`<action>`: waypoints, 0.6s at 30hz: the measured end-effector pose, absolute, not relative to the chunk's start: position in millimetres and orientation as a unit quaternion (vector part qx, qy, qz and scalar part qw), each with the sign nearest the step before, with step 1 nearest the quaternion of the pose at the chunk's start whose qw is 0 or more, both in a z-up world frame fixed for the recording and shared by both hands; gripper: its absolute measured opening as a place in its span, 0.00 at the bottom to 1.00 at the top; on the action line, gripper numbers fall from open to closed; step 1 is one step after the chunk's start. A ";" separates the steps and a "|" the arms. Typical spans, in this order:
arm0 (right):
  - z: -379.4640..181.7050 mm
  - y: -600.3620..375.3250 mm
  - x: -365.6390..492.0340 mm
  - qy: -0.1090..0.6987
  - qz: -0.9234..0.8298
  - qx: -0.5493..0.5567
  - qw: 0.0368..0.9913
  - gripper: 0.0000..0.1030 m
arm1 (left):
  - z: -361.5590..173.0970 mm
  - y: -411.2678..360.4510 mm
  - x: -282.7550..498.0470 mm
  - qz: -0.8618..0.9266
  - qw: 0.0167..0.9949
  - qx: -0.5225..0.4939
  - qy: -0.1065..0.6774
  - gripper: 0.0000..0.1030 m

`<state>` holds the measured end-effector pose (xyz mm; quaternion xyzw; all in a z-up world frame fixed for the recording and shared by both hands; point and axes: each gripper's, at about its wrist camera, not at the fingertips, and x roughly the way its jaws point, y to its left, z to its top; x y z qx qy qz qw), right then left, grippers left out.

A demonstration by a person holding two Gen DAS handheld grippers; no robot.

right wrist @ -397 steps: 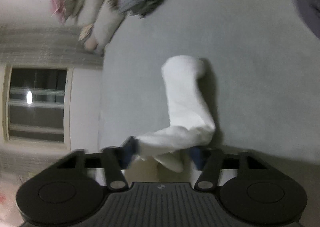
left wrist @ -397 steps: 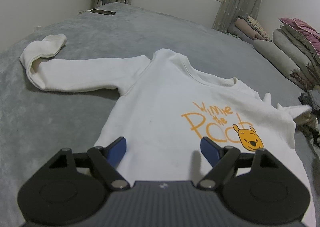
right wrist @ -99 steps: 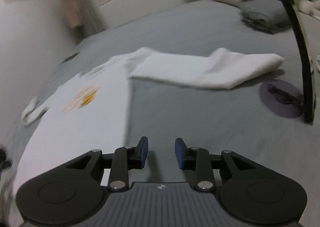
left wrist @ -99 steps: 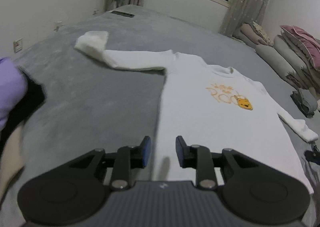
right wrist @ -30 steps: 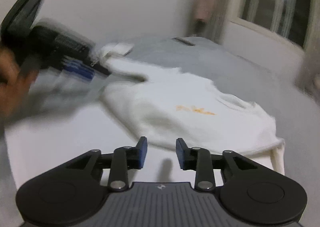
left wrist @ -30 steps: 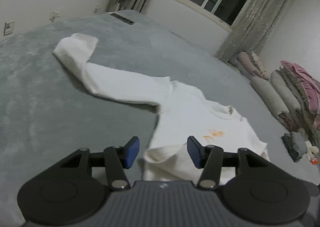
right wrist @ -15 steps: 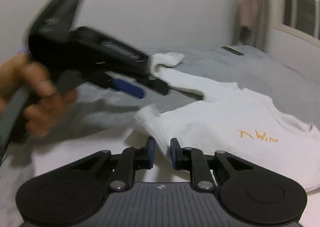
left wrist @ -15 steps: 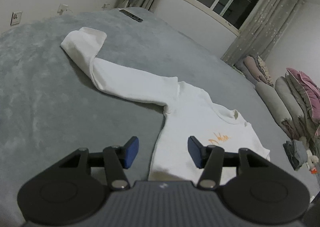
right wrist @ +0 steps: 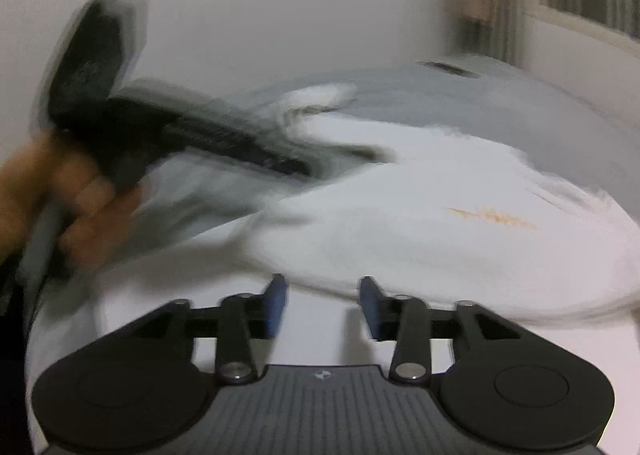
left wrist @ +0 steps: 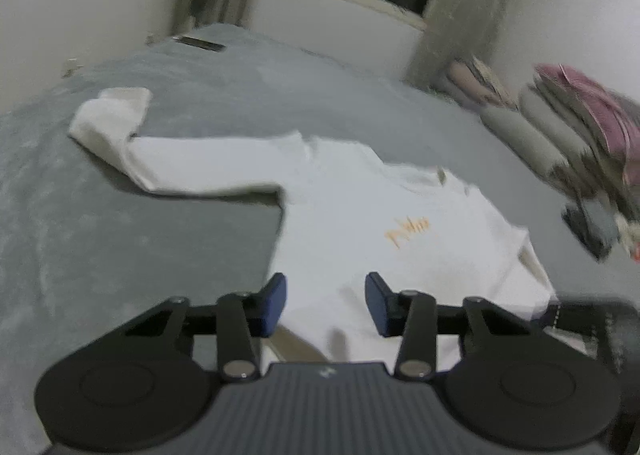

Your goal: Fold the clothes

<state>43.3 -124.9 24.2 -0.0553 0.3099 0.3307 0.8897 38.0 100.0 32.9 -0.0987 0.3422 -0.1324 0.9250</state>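
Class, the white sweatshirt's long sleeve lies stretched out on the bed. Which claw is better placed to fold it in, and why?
Left, probably. The left claw is open over the white sweatshirt on the sleeve's side. The right claw, also open, sits farther from the sleeve.

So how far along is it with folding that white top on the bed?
Early on. The white sweatshirt lies on the grey bed, its bottom part already turned up over the orange print. Nothing is in hand: the left gripper and right gripper both hover over it, fingers apart. Left to do: the outstretched sleeve is unfolded, and the body still needs closing up.
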 end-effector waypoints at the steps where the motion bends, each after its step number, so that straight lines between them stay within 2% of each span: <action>1: 23.8 -144.3 53.2 0.319 0.297 -0.011 0.900 0.45 | 30.5 95.3 37.9 -0.132 0.924 -0.086 0.349 0.23; 3: 20.0 -192.7 72.1 0.334 0.233 0.106 0.907 0.45 | 25.8 85.5 37.5 -0.131 0.922 -0.058 0.360 0.11; 4: 16.7 -215.0 79.0 0.329 0.211 0.156 0.907 0.46 | 24.9 81.8 36.5 -0.132 0.922 -0.049 0.361 0.09; 7: 3.8 -269.1 98.6 0.313 0.140 0.278 0.897 0.51 | 26.3 75.3 32.3 -0.139 0.924 -0.035 0.354 0.09; 15: -34.4 -322.7 133.8 0.267 0.077 0.462 0.842 0.50 | 19.8 64.6 32.5 -0.145 0.919 -0.008 0.365 0.08; 18: -44.1 -332.1 133.5 0.250 0.049 0.502 0.826 0.33 | 20.1 60.6 29.9 -0.149 0.919 0.000 0.364 0.08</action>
